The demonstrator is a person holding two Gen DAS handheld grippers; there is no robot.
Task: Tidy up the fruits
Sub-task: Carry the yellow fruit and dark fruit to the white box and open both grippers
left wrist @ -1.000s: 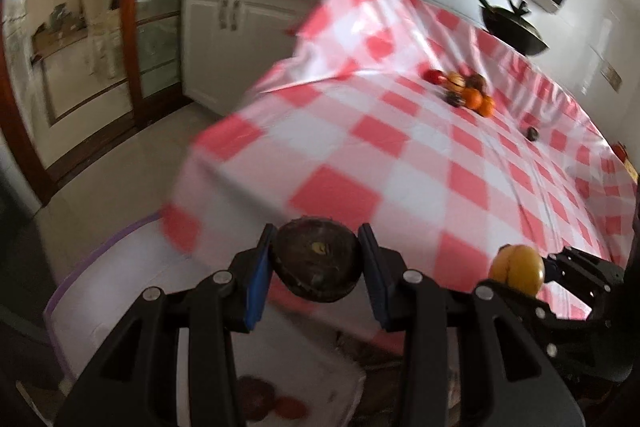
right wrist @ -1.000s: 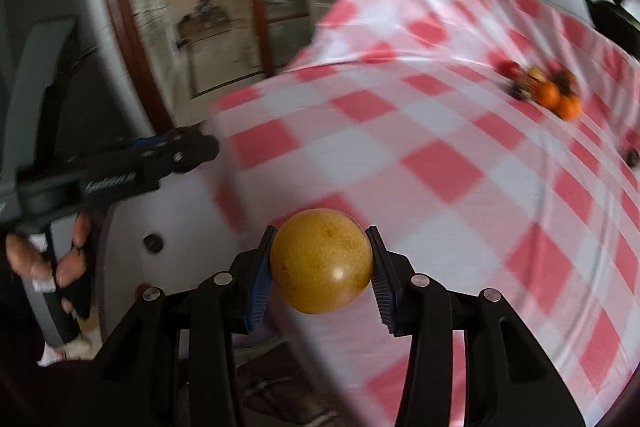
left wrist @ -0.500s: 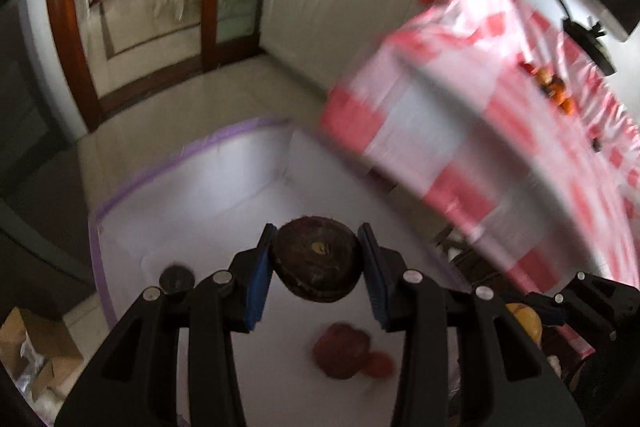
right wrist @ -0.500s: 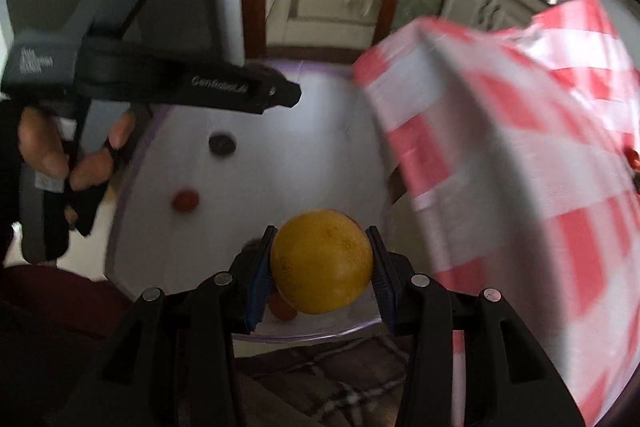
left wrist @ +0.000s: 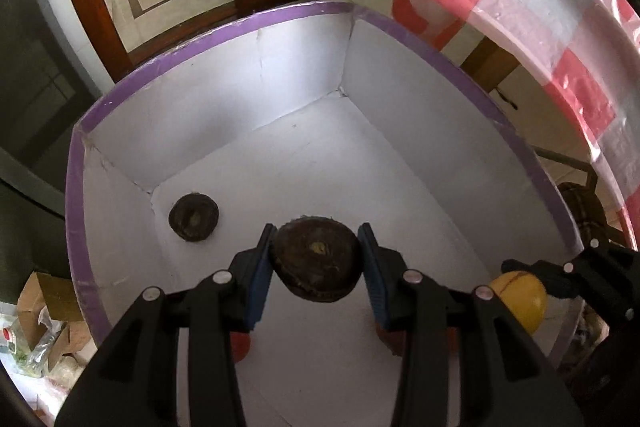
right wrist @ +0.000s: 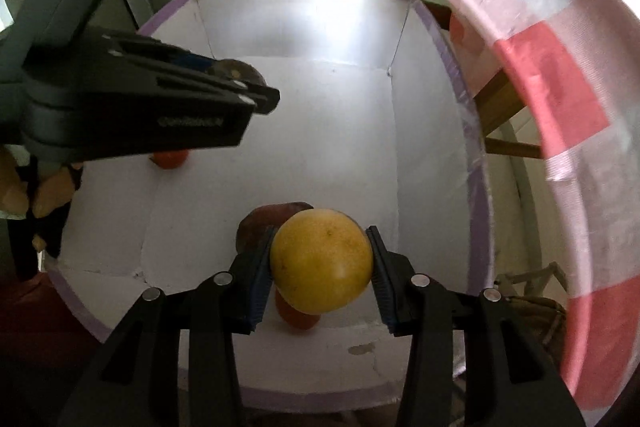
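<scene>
The left gripper [left wrist: 318, 261] is clamped on a dark brown fruit [left wrist: 316, 259], its blue pads pressing both sides, and it hangs over the inside of a white box [left wrist: 224, 43] with a purple-taped rim. The right gripper [right wrist: 320, 263] is clamped the same way on a round yellow fruit [right wrist: 322, 261], above the near end of the same box; in the left wrist view that yellow fruit shows at the lower right, close to the box's right wall. Neither fruit touches the box floor as far as can be told, so both look like they are held in the air, ready to be let go. On the floor of the box there is already a second dark fruit [left wrist: 194, 217] in the far left corner, a small red fruit [right wrist: 170, 159] partly hidden behind the left gripper, and a reddish-brown fruit [right wrist: 260, 221] with an orange-red one [right wrist: 298, 317] just under the yellow fruit. So part of the sorting looks done: about four pieces lie in the box and two more are about to join them. A table with a red-and-white checked cloth [right wrist: 560, 99] stands beside the box; its top cannot be seen here, so how many fruits remain there cannot be told.
</scene>
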